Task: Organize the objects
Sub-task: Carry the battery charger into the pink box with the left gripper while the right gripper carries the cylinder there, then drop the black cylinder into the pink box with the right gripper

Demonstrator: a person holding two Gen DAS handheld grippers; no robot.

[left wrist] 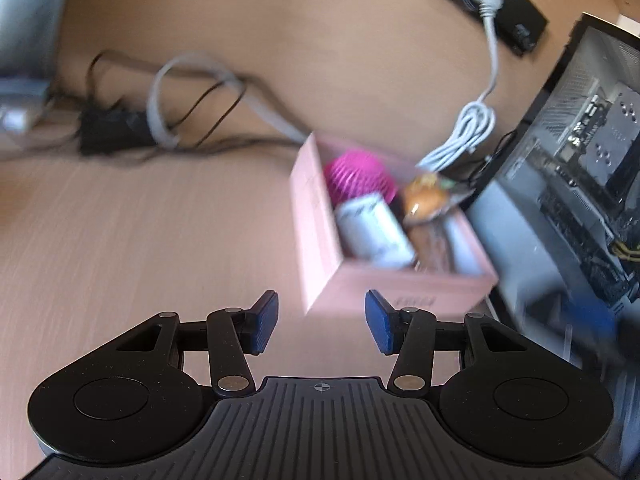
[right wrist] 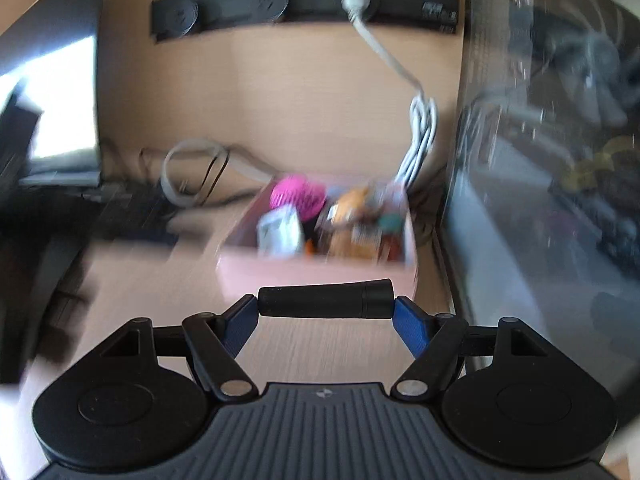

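A pink box [left wrist: 332,248] stands on the wooden desk and holds a pink microphone [left wrist: 360,178], a white can [left wrist: 372,232] and an orange snack packet [left wrist: 424,200]. My left gripper [left wrist: 322,320] is open and empty, just in front of the box's near corner. In the right wrist view the same box [right wrist: 312,276] lies ahead, with the pink microphone [right wrist: 296,196] and other items inside. My right gripper [right wrist: 325,316] is shut on a black cylinder [right wrist: 325,298], held crosswise between the blue pads [right wrist: 408,328], just in front of the box.
A computer case with a glass side [left wrist: 576,184] stands right of the box. A white cable [left wrist: 476,120] hangs from a black wall socket strip [right wrist: 304,4]. Tangled dark and grey cables [left wrist: 168,120] lie at the back left. A laptop [right wrist: 60,120] is at far left.
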